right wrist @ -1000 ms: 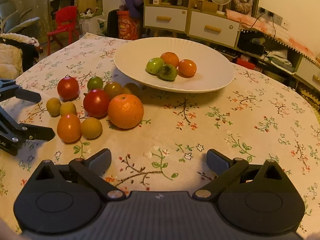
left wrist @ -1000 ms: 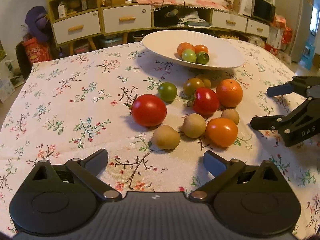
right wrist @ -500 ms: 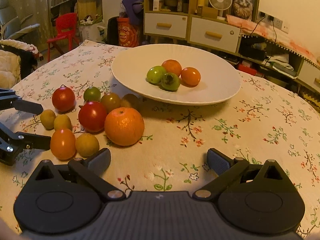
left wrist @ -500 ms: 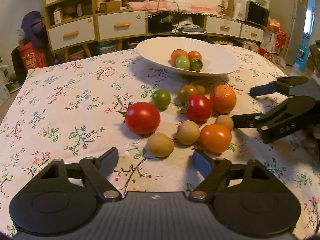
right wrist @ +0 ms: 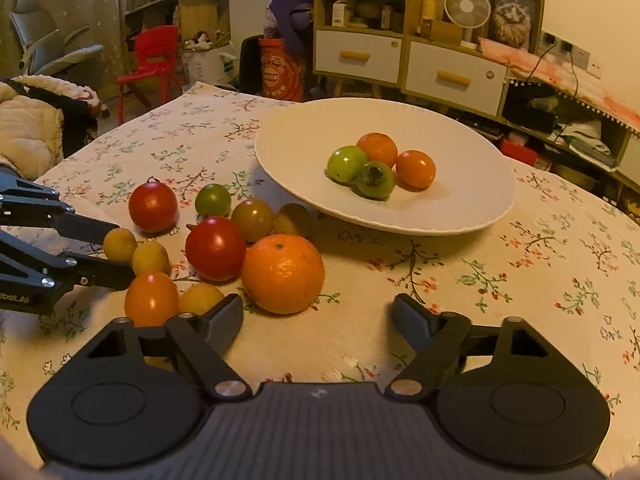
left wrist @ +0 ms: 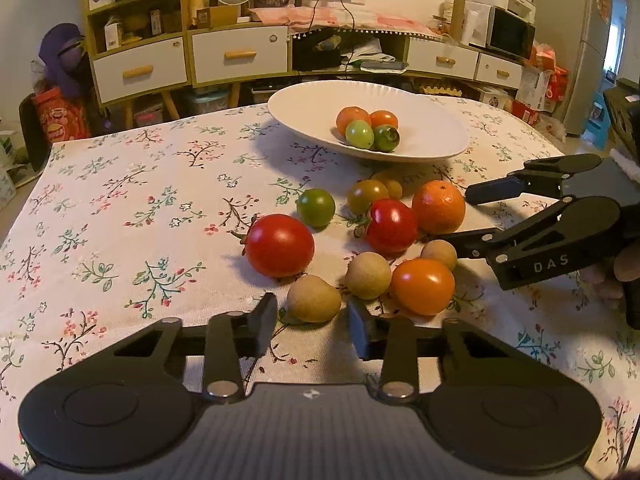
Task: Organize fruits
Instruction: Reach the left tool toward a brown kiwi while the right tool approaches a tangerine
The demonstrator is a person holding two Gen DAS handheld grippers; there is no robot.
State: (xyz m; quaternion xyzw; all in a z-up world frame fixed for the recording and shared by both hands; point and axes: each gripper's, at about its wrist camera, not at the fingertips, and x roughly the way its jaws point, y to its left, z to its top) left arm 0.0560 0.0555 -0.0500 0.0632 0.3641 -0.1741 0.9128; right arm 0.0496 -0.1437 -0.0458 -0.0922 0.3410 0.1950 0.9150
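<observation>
Loose fruit lies on the flowered tablecloth before a white plate (left wrist: 304, 120) (right wrist: 288, 152) that holds several small fruits. My left gripper (left wrist: 312, 322) (right wrist: 116, 250) is closing, and a small tan fruit (left wrist: 314, 298) (right wrist: 120, 245) sits between its fingertips with a thin gap each side. My right gripper (right wrist: 318, 318) (left wrist: 454, 218) is also closing, still wide. The big orange (right wrist: 282, 274) (left wrist: 438, 206) sits just ahead of its tips, nearer the left finger, untouched.
Two red tomatoes (left wrist: 279, 245) (left wrist: 391, 225), a green one (left wrist: 316, 207), an orange tomato (left wrist: 422, 286) and more tan fruits (left wrist: 368, 275) crowd the pile. Bare cloth spreads to the left (left wrist: 120, 220). A sideboard (left wrist: 240, 56) stands beyond the table's far edge.
The left jaws have drawn in from wide to narrow around the tan fruit. The right jaws have narrowed partly, and that gripper has come closer to the orange.
</observation>
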